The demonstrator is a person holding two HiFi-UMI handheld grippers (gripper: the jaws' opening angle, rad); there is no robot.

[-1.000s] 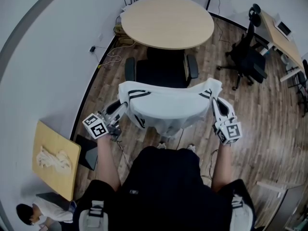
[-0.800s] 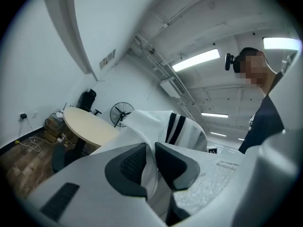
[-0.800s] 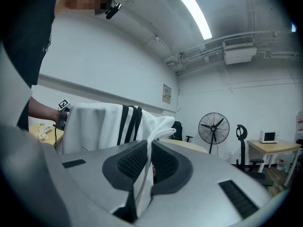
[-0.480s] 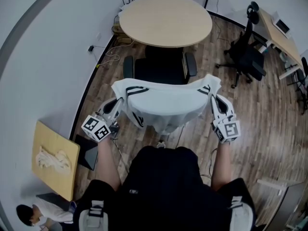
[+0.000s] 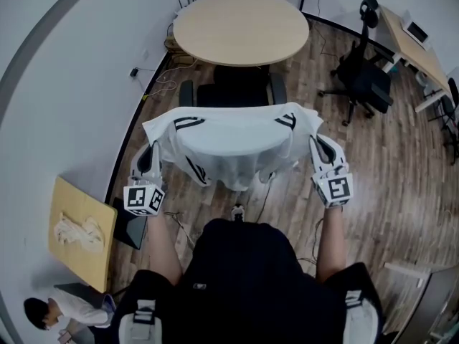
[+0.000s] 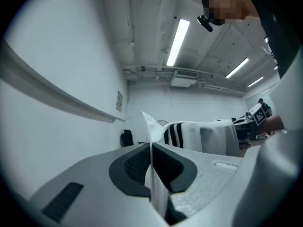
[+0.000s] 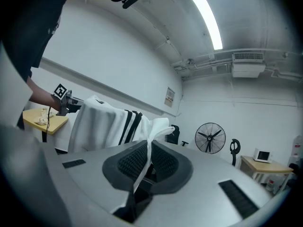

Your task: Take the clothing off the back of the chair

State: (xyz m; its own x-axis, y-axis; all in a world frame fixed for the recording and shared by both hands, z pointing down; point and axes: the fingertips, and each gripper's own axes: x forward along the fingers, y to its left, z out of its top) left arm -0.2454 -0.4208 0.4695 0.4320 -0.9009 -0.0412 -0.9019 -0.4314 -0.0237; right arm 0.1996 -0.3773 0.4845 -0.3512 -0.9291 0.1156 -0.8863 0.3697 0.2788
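A white garment [image 5: 233, 145] with black stripes hangs stretched between my two grippers, in front of the black chair [image 5: 233, 93]. My left gripper [image 5: 153, 155] is shut on the garment's left corner, and the left gripper view shows a white fold [image 6: 150, 131] pinched between the pads of that gripper [image 6: 151, 148]. At the right corner my right gripper [image 5: 316, 144] is shut too; in the right gripper view the cloth [image 7: 102, 124] runs out from its jaws [image 7: 149, 148]. The chair's back is hidden behind the garment.
A round wooden table [image 5: 240, 27] stands behind the chair. Another black office chair [image 5: 362, 77] and a desk [image 5: 416, 49] are at the right, with a fan [image 7: 209, 137] beyond. Near the left wall are a wooden board [image 5: 79, 224] and a person [image 5: 43, 317].
The garment has risen and is pulled wider. My left gripper swung out to the left and rolled with the cloth's corner. The right gripper shifted slightly up with its corner.
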